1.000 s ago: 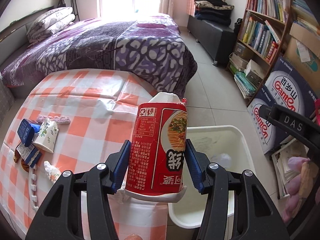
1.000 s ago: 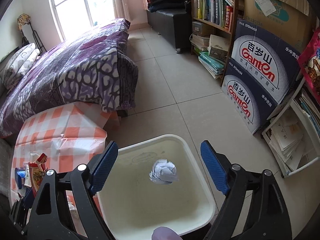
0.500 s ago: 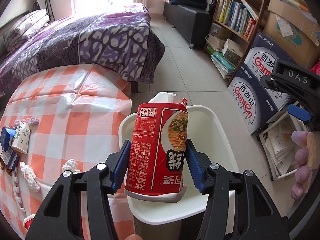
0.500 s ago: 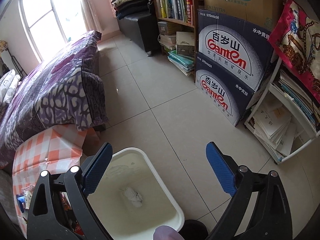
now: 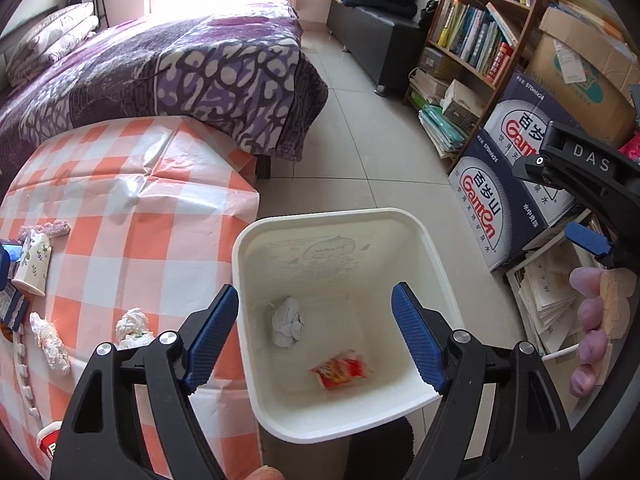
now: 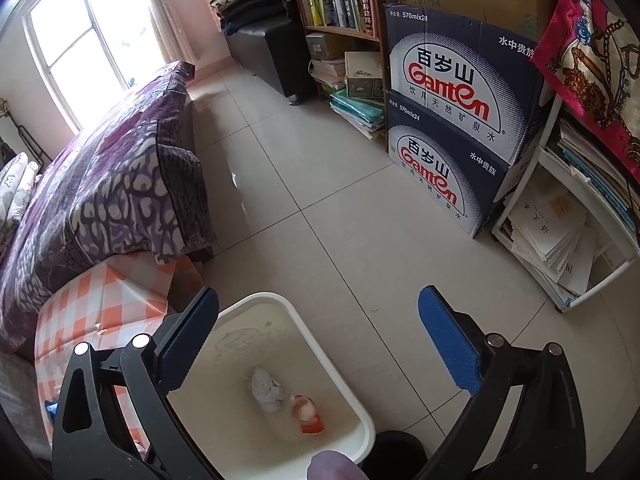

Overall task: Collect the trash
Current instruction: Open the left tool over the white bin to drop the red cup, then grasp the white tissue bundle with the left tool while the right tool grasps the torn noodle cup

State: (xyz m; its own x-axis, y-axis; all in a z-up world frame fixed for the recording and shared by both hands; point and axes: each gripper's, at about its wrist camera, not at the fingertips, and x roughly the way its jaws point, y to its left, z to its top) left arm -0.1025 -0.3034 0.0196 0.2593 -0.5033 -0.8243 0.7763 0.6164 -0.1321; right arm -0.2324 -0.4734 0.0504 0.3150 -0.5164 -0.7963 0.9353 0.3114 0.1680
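My left gripper (image 5: 316,336) is open and empty above the white bin (image 5: 436,256). A red noodle cup (image 5: 340,368) and a crumpled white paper ball (image 5: 287,322) lie on the bin's bottom. The cup (image 6: 306,414) and the ball (image 6: 266,390) also show in the right wrist view. My right gripper (image 6: 318,344) is open and empty above the bin's far rim (image 6: 304,328); it also shows at the right in the left wrist view (image 5: 580,184). Crumpled tissues (image 5: 132,324) lie on the orange checked table (image 5: 132,220).
A patterned paper cup (image 5: 32,264) and small packets lie at the table's left edge. A purple bed (image 5: 168,64) stands behind the table. Stacked water cartons (image 6: 452,120), a bookshelf (image 5: 472,36) and a white paper rack (image 6: 560,232) line the right side.
My left gripper has opened and the red noodle cup has dropped into the bin. My right gripper has moved away to the right.
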